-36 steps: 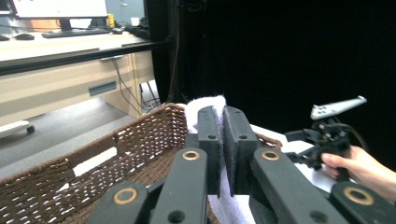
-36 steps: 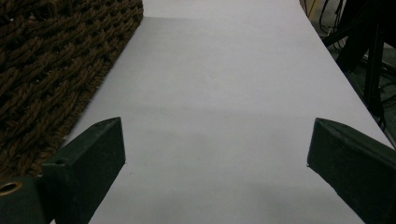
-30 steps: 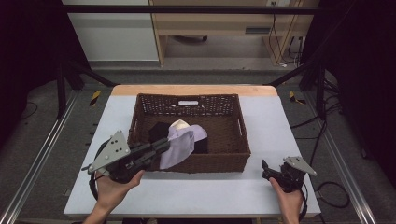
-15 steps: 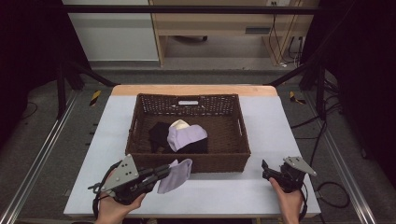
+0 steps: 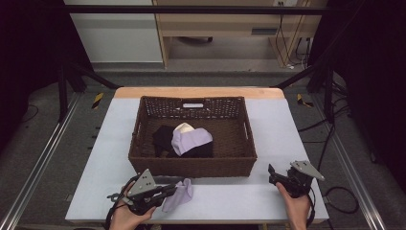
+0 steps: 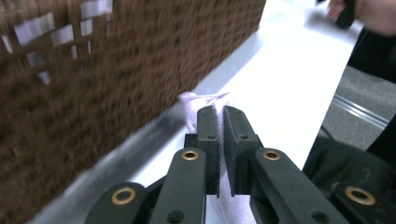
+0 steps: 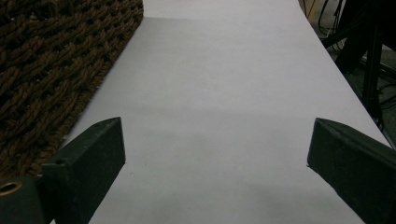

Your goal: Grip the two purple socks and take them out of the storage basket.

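Note:
My left gripper [image 5: 171,190] is shut on a lavender cloth [image 5: 180,194], low over the white table in front of the brown wicker basket [image 5: 191,166]. In the left gripper view the two pads [image 6: 220,112] pinch the cloth [image 6: 198,100], whose free end hangs toward the table beside the basket wall [image 6: 116,70]. My right gripper [image 5: 273,174] rests at the front right of the table. Its jaws [image 7: 217,128] stand wide open with nothing between them.
Inside the basket lie another lavender cloth [image 5: 192,141], a black cloth [image 5: 163,136] and a cream piece [image 5: 184,127]. The basket's corner [image 7: 56,56] sits left of the right gripper. Bare white table [image 7: 224,70] stretches ahead of it.
The left gripper has come down and back from over the basket's front edge to just above the table, carrying the lavender cloth out of the basket. The right gripper has stayed put.

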Demonstrator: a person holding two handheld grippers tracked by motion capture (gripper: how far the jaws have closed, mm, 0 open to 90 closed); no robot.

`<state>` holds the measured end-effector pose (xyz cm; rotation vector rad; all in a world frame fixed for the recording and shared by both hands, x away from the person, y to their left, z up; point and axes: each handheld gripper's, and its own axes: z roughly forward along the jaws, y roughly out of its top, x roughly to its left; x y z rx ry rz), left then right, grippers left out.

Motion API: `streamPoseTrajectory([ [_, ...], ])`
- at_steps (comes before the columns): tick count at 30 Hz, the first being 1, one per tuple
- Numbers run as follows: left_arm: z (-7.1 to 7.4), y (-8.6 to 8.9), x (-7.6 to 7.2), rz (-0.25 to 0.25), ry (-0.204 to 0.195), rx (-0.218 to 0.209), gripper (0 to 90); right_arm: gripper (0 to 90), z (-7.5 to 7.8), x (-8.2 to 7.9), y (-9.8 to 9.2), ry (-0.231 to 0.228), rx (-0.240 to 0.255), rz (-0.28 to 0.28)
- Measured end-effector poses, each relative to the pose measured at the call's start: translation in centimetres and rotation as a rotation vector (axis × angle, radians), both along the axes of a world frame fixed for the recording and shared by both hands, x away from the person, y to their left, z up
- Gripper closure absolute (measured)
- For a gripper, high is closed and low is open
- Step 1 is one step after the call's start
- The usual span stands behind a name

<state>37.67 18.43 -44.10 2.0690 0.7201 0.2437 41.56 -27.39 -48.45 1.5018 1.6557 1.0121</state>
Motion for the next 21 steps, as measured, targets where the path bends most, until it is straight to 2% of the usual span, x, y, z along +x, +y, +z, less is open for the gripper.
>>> streamPoseTrajectory([
  [5, -1.2, 0.2, 0.7, 0.031, 0.020, 0.047, 83.2, 4.6, 0.0, 0.0, 0.0, -0.003, -0.002, -0.002],
  [6, -1.2, 0.2, 0.7, 0.031, 0.020, 0.047, 80.7, 4.6, 0.0, 0.0, 0.0, -0.003, -0.002, -0.002],
  [7, -1.5, 0.3, 1.0, 0.039, 0.026, 0.071, 77.2, 4.6, 0.0, 0.0, 0.0, -0.004, -0.005, -0.001],
  [10, -1.8, 0.3, 1.1, 0.057, 0.021, 0.078, 68.0, 4.6, 0.0, 0.0, 0.1, -0.004, -0.005, 0.000],
  [12, -1.7, 0.3, 1.1, 0.061, 0.014, 0.079, 62.5, 4.6, 0.0, 0.0, 0.1, -0.004, -0.005, 0.000],
  [13, -1.7, 0.3, 1.1, 0.071, 0.004, 0.077, 62.5, 4.6, 0.0, 0.0, 0.0, -0.003, -0.004, 0.000],
  [16, -1.3, 0.5, 1.0, 0.094, -0.021, 0.061, 50.7, 4.6, 0.0, 0.0, 0.0, -0.004, -0.004, 0.000],
  [18, -1.1, 0.6, 1.0, 0.099, -0.025, 0.057, 47.8, 4.6, 0.0, 0.0, 0.0, -0.003, -0.004, 0.000],
  [21, -0.2, 0.8, 0.8, 0.111, -0.042, 0.025, 46.0, 4.6, 0.0, 0.0, 0.0, -0.002, -0.002, 0.000],
])
